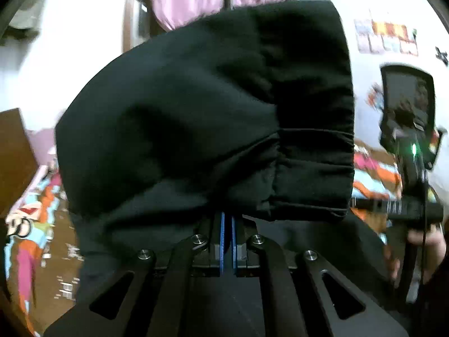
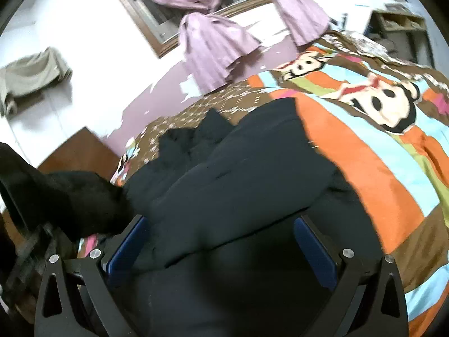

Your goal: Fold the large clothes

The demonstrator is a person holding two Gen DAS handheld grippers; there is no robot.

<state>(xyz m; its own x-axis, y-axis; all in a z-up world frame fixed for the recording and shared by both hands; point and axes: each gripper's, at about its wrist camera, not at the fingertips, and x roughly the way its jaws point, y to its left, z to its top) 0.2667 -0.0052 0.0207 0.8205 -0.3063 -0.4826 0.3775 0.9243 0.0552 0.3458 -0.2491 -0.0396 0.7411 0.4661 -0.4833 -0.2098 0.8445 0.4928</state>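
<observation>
A large black garment (image 1: 202,106) with a gathered elastic cuff (image 1: 314,165) hangs bunched over my left gripper (image 1: 228,219), whose blue pads are shut on its fabric. In the right wrist view the rest of the black garment (image 2: 238,174) lies spread on the colourful bedspread (image 2: 364,140). My right gripper (image 2: 221,236) stands open just above that cloth, with nothing pinched between its blue pads (image 2: 129,244). At the right of the left wrist view the other hand-held gripper (image 1: 407,140) appears, held by a hand (image 1: 426,241).
The bed carries a cartoon-print cover in orange, blue and brown. Pink curtains (image 2: 213,39) hang at a wooden-framed window (image 2: 157,22) behind it. A brown wooden headboard (image 2: 81,154) sits at the left, and a shelf unit (image 2: 401,28) stands far right.
</observation>
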